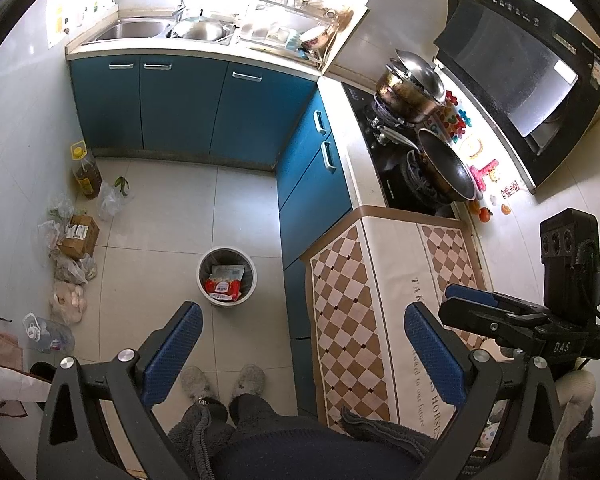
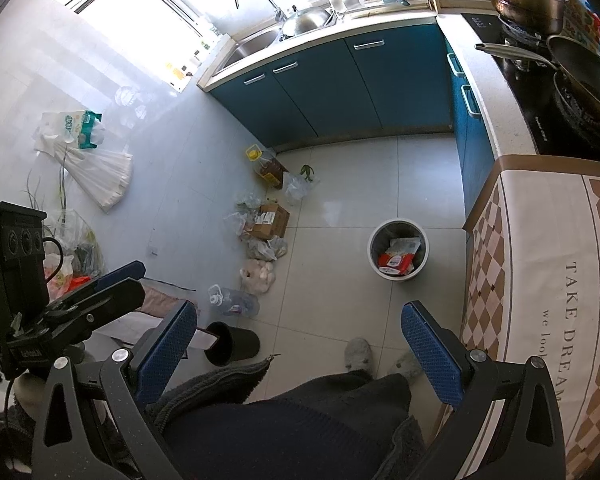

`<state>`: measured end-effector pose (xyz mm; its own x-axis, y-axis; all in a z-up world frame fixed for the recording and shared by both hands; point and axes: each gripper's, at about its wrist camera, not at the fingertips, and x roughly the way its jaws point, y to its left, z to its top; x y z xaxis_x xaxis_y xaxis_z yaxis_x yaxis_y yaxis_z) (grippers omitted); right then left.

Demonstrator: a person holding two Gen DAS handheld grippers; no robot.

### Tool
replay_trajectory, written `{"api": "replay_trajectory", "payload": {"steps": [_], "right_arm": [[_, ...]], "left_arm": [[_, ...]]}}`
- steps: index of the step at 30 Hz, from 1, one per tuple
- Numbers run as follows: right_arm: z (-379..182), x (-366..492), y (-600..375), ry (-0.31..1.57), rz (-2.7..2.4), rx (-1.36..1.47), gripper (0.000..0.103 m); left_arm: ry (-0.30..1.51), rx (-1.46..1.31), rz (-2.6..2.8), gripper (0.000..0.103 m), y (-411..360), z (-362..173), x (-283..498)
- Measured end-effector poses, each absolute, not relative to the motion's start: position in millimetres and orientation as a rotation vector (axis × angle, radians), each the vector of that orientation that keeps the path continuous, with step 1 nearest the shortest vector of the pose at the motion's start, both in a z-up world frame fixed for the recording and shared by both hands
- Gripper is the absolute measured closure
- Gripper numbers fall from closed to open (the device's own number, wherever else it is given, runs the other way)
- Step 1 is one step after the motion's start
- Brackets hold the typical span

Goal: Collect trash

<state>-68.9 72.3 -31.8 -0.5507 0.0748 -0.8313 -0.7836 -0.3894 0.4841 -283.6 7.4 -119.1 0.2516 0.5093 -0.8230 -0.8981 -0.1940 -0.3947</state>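
Left gripper and right gripper both spread wide, empty, held high over pale tiled kitchen floor. Round white plastic bin stands mid-floor near the blue cabinet corner, red-and-white wrapper inside. Likely trash: crinkled clear plastic bags along the left wall edge — light, soft, slippery; pinch a bunched fold. Brown cardboard box among them is stiff; take an edge.

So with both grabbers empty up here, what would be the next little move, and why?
Probably lower the right gripper toward the black cup lying on its side on the floor. Both grippers are open and hold nothing, that cup lies nearest, and the white bin stands just beyond.
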Motion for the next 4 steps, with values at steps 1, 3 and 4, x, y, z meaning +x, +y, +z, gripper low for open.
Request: {"api": "replay_trajectory", "payload": {"steps": [1, 3, 4], "right_arm": [[-31.7, -69.2, 72.2, 1.259, 1.986, -1.004, 0.0], [-31.2, -68.5, 71.8, 1.259, 1.988, -1.005, 0.0], [-31.0, -68.5, 71.8, 1.261, 1.988, -1.004, 0.0]], "left_arm": [[0.441, -1.174, 1.343, 0.0, 7.5, -117.6, -280.7], [0.441, -1.172, 1.341, 0.0, 7.3, -116.0, -275.9], [0.44, -1.174, 1.342, 0.0, 7.1, -116.4, -277.0]]}}
